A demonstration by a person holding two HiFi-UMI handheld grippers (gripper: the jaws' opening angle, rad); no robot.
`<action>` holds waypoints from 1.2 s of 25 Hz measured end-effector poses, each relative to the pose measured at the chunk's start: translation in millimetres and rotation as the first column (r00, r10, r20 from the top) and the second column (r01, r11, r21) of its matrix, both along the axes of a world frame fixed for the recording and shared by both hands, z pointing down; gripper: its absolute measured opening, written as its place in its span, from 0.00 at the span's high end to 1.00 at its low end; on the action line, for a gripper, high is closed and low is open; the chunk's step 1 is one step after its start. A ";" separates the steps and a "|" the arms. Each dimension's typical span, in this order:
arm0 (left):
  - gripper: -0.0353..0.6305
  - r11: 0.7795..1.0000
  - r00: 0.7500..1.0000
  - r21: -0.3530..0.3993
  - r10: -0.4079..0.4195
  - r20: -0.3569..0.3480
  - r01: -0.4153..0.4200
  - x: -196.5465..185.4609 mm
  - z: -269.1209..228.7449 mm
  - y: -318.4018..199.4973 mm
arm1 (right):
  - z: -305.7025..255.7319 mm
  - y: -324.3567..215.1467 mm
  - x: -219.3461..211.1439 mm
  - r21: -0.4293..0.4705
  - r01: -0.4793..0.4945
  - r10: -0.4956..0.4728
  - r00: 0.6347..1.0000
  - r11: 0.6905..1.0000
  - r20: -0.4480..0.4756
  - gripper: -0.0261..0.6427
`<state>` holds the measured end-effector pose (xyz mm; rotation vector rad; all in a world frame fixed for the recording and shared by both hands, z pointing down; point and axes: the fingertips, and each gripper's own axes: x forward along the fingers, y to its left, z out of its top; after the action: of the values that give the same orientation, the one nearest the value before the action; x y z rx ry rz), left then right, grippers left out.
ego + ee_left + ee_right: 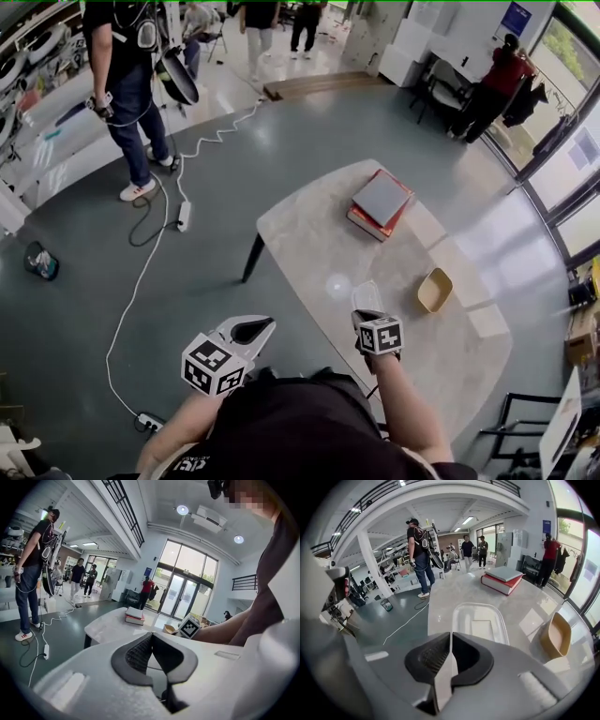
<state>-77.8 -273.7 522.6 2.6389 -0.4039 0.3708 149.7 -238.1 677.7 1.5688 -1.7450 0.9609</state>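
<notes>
Right tongs (451, 638) clamp clear tray (480, 620) rim (1 tan bowl (557, 634) beside).

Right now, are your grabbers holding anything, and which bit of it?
The right gripper pinches the clear plastic tray by its near rim, it seems. The left gripper is shut with nothing in it.

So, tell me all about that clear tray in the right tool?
The tray is a shallow, see-through rounded rectangle, plastic by its look, with a raised rim and nothing in it. It is open side up over the pale stone-look table; whether it rests there or is lifted is unclear. The right gripper is shut on its near rim. A tan dish sits apart, to its right.
</notes>
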 end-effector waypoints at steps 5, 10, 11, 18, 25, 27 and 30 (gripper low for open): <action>0.95 0.996 0.996 -0.006 0.087 0.015 -0.087 36.5 5.6 5.4 | -26.2 28.3 14.1 0.069 -0.042 0.042 0.999 0.997 0.009 0.94; 0.95 0.985 0.984 0.002 0.175 0.016 -0.175 87.8 8.3 15.5 | -49.1 70.7 35.7 0.127 -0.085 0.086 0.996 0.988 -0.005 0.94; 0.95 0.982 0.982 0.001 0.188 0.009 -0.188 100.4 6.1 20.2 | -53.4 83.2 42.9 0.134 -0.097 0.100 0.995 0.986 -0.011 0.94; 0.95 0.943 0.943 0.018 0.334 -0.001 -0.334 198.1 -5.1 84.9 | -74.8 188.3 107.3 0.181 -0.222 0.232 0.972 0.958 -0.037 0.94; 0.95 0.894 0.895 0.024 0.447 0.012 -0.447 265.7 -14.7 153.0 | -69.4 271.8 153.9 0.170 -0.320 0.329 0.944 0.932 -0.028 0.94; 0.95 0.881 0.882 0.031 0.471 0.021 -0.471 283.9 -18.2 172.5 | -63.2 292.1 163.3 0.159 -0.334 0.340 0.940 0.929 -0.016 0.94; 0.95 0.871 0.871 0.030 0.490 0.028 -0.490 306.0 -20.9 200.9 | -49.4 322.4 170.7 0.128 -0.343 0.345 0.939 0.931 0.006 0.94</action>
<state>228.2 -72.8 501.6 2.7501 0.2739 0.5499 320.5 84.3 628.3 2.0069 -1.5751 1.0102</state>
